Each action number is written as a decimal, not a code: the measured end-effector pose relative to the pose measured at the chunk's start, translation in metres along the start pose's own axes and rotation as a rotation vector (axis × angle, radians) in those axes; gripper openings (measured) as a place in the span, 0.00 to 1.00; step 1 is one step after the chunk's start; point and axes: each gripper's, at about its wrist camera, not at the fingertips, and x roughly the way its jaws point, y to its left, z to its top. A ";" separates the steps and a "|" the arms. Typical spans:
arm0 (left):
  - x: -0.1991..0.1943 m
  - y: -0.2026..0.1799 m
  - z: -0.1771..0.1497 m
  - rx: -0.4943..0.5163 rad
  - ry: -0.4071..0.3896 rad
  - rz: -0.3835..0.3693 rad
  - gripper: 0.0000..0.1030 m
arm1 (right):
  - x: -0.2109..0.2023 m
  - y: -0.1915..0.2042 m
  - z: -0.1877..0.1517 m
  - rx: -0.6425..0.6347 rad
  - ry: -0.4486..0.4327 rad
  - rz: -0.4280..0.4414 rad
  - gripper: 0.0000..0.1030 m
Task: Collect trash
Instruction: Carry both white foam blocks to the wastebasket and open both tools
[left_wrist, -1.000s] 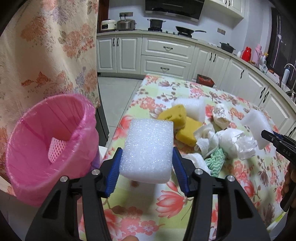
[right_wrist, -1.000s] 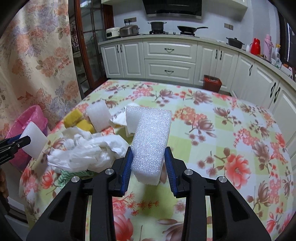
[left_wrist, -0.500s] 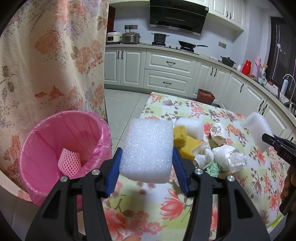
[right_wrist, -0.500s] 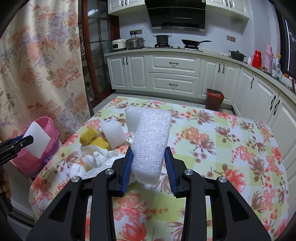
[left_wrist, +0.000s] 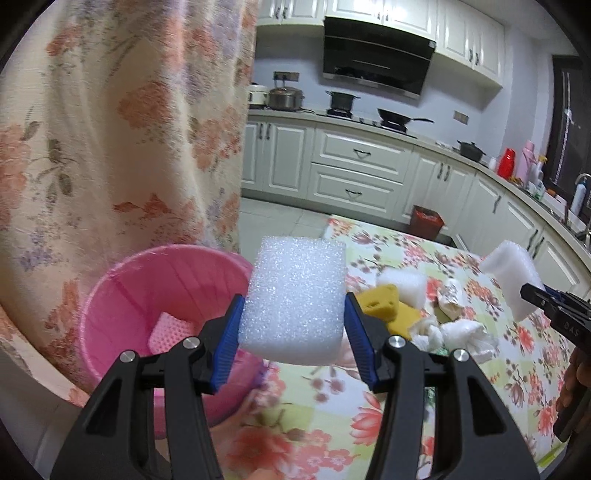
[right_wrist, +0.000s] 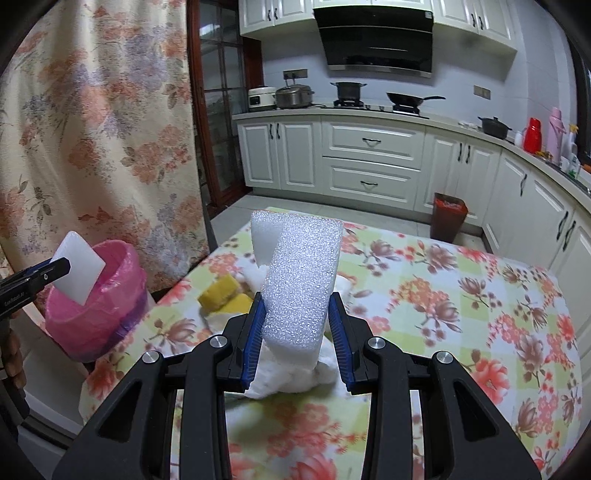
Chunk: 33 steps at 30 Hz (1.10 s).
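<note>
A white, rectangular foam block (left_wrist: 295, 299) is clamped across its sides in the left claw (left_wrist: 293, 332), beside the pink-lined bin (left_wrist: 162, 295) off the surface's edge. Another white foam block (right_wrist: 301, 284) is clamped in the right claw (right_wrist: 297, 328). Both are judged light, soft, compressible.

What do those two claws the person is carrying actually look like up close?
Both look alike. The left claw and right claw each have two chunky matte black plastic arms with cut-out openings, round silver screws at the joints, and ribbed blue pads lining the fingers. Small white lettering marks the side of each. No cables show. A bare hand grips one handle.
</note>
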 end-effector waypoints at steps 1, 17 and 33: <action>-0.002 0.005 0.001 -0.008 -0.006 0.008 0.50 | 0.001 0.003 0.001 -0.004 -0.001 0.004 0.33; -0.022 0.096 0.009 -0.114 -0.065 0.143 0.50 | 0.026 0.086 0.032 -0.092 -0.010 0.120 0.33; -0.025 0.138 0.004 -0.154 -0.069 0.200 0.51 | 0.061 0.196 0.055 -0.220 0.004 0.270 0.33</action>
